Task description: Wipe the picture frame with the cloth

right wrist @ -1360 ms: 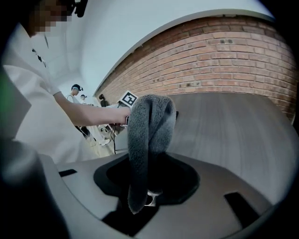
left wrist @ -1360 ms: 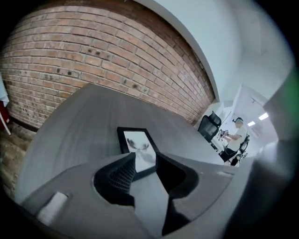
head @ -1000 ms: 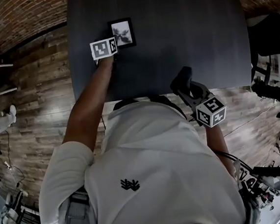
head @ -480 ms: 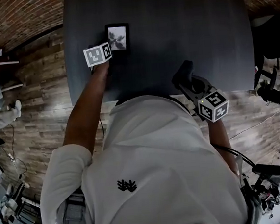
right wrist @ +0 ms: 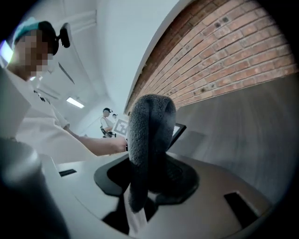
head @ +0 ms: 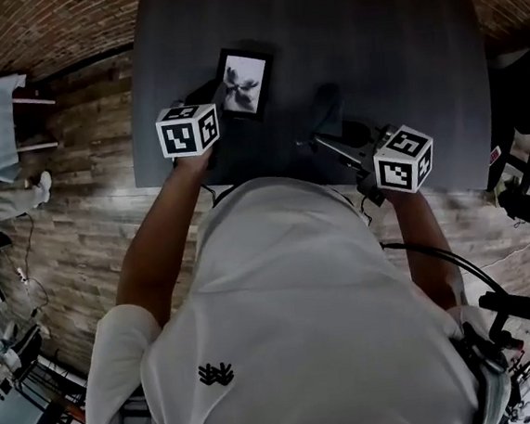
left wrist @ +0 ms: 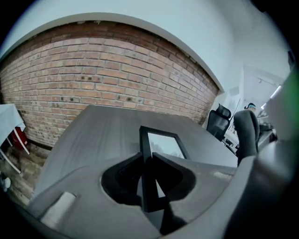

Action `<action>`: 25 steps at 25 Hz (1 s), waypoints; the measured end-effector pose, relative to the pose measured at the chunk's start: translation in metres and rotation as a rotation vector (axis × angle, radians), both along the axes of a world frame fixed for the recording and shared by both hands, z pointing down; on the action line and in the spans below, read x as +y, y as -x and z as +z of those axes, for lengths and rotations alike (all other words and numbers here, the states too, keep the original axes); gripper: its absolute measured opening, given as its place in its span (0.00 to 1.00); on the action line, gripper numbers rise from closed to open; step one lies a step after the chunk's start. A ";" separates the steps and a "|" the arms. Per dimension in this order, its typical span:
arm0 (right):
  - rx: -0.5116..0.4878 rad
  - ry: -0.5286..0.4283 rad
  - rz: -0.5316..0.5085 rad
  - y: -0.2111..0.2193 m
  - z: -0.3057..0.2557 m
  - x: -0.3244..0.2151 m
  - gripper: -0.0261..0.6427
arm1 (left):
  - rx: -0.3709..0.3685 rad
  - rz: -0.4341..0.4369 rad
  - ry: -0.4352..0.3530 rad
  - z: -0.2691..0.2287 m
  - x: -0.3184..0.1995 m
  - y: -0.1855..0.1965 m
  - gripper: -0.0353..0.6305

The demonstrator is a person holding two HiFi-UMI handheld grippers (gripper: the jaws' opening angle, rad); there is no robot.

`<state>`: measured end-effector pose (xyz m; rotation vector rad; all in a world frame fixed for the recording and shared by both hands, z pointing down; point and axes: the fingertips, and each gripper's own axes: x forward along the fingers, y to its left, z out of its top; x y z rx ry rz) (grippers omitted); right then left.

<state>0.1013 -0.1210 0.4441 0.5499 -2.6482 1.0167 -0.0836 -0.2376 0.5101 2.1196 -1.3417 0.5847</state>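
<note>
Since a second ago, the picture frame [head: 246, 82] is coming up off the tabletop [head: 389, 45] and tilting. The left tongs [left wrist: 150, 163] are lifting it nearer, while the right tongs [right wrist: 148, 170] are swinging in from the right. The left tongs are closing, with the frame's black edge already pinched between them. The right tongs are clamping a dark grey cloth [right wrist: 150, 126], whose fold is standing up out of them.

Both things are in hand, so the pick-up seems done. The wiping itself is not yet beginning, and the glass and border are all left to rub.

The head view is showing the cloth and the frame apart, with bare tabletop between them. The left gripper view is showing exactly where the frame's edge is being gripped, with its face leaning away toward the brick wall [left wrist: 93, 70]. The right gripper view is showing the clamp on the cloth, with one frame corner peeking out behind it.
</note>
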 end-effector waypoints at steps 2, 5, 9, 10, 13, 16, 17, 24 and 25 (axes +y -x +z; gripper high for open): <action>-0.075 0.048 -0.081 0.018 -0.009 0.001 0.25 | 0.000 0.005 -0.033 -0.018 0.010 -0.012 0.16; -0.159 0.117 -0.197 0.043 -0.021 0.007 0.25 | 0.006 0.009 -0.075 -0.040 0.022 -0.029 0.17; -0.237 0.259 -0.319 0.078 -0.023 0.018 0.25 | -0.008 0.025 -0.113 -0.058 0.032 -0.042 0.16; -0.235 0.294 -0.339 0.085 -0.019 0.021 0.25 | -0.010 0.028 -0.119 -0.061 0.034 -0.044 0.16; -0.201 0.373 -0.367 0.093 -0.005 0.025 0.25 | -0.013 0.038 -0.136 -0.069 0.040 -0.053 0.16; -0.184 0.438 -0.362 0.091 0.003 0.022 0.25 | -0.056 0.069 -0.170 -0.075 0.045 -0.060 0.16; -0.185 0.459 -0.352 0.091 0.003 0.020 0.25 | -0.072 0.082 -0.180 -0.076 0.048 -0.061 0.17; -0.198 0.492 -0.254 0.074 -0.004 -0.014 0.25 | -0.132 0.131 -0.221 -0.081 0.061 -0.056 0.16; -0.203 0.490 -0.243 0.073 -0.006 -0.017 0.25 | -0.129 0.129 -0.221 -0.082 0.062 -0.054 0.17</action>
